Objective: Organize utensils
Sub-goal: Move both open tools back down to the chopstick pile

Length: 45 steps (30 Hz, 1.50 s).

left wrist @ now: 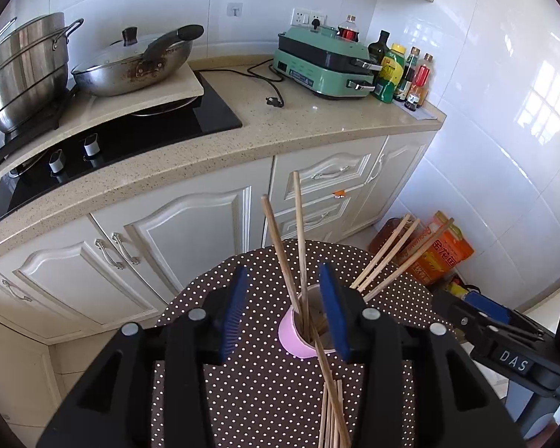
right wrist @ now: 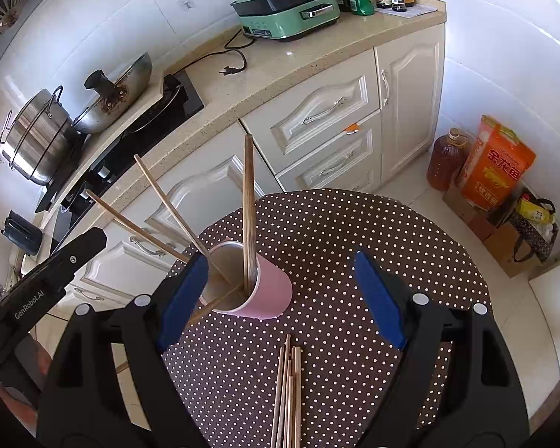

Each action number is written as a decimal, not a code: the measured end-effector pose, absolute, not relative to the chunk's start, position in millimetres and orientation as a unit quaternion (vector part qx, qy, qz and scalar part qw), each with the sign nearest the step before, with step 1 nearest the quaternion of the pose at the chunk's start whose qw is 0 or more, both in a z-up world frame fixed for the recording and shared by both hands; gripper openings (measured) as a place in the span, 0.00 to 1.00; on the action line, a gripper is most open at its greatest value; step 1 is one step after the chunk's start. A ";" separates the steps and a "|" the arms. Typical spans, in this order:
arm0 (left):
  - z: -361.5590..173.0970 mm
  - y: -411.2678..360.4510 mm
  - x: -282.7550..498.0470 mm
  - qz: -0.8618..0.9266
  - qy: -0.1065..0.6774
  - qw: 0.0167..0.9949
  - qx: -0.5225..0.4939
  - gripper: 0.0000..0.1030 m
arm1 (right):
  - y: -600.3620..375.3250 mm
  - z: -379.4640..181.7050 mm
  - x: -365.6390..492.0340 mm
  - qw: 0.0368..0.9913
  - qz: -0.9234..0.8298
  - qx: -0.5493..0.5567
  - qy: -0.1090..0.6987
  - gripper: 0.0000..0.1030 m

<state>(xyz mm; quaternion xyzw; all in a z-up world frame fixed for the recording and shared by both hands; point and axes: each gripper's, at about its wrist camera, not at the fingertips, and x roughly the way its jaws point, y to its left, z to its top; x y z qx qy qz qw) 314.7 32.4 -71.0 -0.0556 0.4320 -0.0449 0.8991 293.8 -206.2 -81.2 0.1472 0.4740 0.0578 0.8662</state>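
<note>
On the polka-dot table (right wrist: 354, 231), a pink cup (right wrist: 265, 291) stands upright with three chopsticks leaning out of its mouth; a loose bundle of chopsticks (right wrist: 287, 392) lies flat nearer the cameras, long axes running toward the cup

Right gripper (right wrist: 280, 302) — fingers wide apart, nothing between the pads; bundle lies just below and ahead of them, ends pointing up between the fingers, cup just beyond, toward the left finger

Left gripper (left wrist: 285, 313) — fingers partly apart, straddling the cup (left wrist: 298, 339) and the sticks standing in it; pads do not appear to press on anything

Judgement: right hand is better placed for the bundle — sticks lie along its pointing line, so closing should pinch across their width
</note>
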 end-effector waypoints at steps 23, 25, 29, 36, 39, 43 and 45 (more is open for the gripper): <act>-37.6 33.5 234.9 -0.039 0.397 0.916 -0.046 0.55 | -200.6 -35.5 232.5 0.886 0.057 0.114 0.445 0.82; -35.9 33.5 226.3 -0.038 0.395 0.917 -0.041 0.57 | -197.6 -32.4 226.5 0.888 0.059 0.104 0.443 0.83; -36.9 33.2 208.3 -0.043 0.395 0.917 -0.031 0.57 | -195.6 -31.4 211.4 0.892 0.060 0.092 0.438 0.84; -59.9 32.1 181.0 -0.045 0.416 0.908 -0.020 0.57 | -196.0 -48.2 185.0 0.899 0.043 0.065 0.431 0.87; -76.7 32.2 170.1 -0.051 0.434 0.899 -0.027 0.57 | -198.8 -66.2 178.2 0.892 0.027 0.064 0.447 0.87; -103.4 32.1 156.6 -0.050 0.462 0.885 -0.031 0.57 | -202.3 -97.2 173.3 0.873 0.019 0.070 0.483 0.87; -117.9 32.0 151.6 -0.045 0.476 0.878 -0.027 0.57 | -203.2 -111.4 169.6 0.867 0.015 0.065 0.494 0.87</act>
